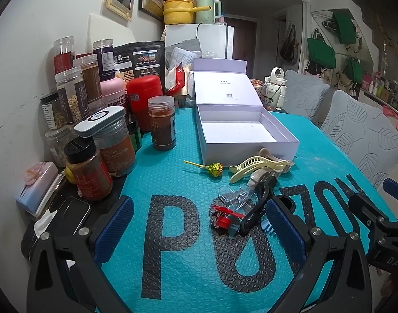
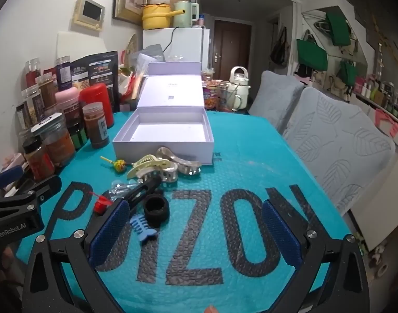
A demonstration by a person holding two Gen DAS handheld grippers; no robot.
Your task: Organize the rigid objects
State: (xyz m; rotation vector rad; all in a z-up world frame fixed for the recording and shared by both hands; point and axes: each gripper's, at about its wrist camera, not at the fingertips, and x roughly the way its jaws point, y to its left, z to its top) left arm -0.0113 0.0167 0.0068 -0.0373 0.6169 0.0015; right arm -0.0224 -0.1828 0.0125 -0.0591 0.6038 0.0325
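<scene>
small hair clips (image 2: 157, 168) and a lollipop (image 1: 216, 169) lie in a heap just before the open white box (image 1: 248, 140) on the teal mat (image 2: 251, 156). both the left gripper (image 1: 199, 224) and right gripper (image 2: 196, 232) hover spread, empty. best to take one outer clip squarely, avoiding its tangled neighbours.

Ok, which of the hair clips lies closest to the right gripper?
The small blue fishbone-shaped clip, right beside the right gripper's left finger. The cream claw clip and beige one lie farther off, near the box.
</scene>
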